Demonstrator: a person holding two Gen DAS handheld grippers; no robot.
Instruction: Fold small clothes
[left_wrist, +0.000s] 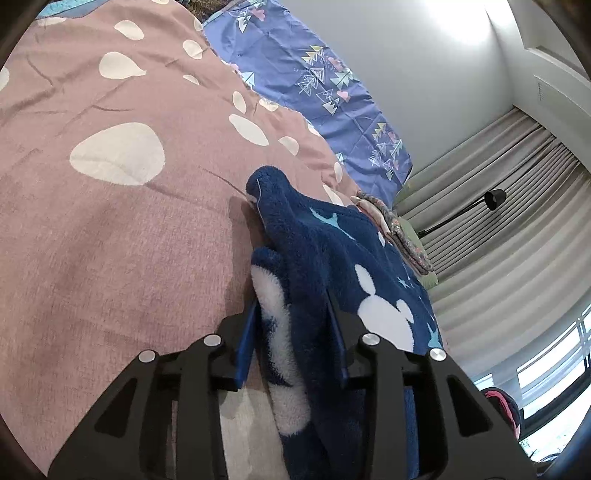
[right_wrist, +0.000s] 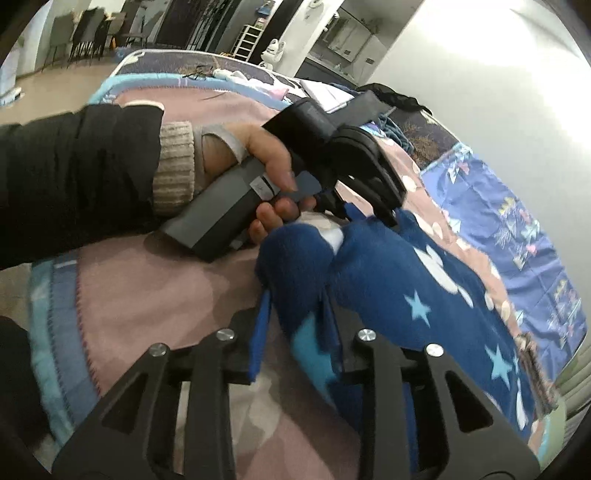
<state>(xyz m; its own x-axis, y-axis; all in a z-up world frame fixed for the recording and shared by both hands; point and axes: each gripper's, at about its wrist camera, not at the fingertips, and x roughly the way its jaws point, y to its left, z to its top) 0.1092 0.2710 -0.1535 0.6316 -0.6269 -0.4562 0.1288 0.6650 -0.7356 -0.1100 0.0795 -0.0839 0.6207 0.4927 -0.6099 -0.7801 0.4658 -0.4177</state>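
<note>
Both hand-held grippers, left hand-held gripper (left_wrist: 291, 332) and right hand-held gripper (right_wrist: 295, 332), clench bunched edges of the blue fleece garment (left_wrist: 332, 251) on the bed (left_wrist: 110, 240). Risk: thick pile slips free, spoiling the fold.

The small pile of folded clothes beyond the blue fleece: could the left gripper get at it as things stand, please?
Probably not yet: the left gripper is closed on the blue fleece, which lies between it and the folded clothes.
</note>
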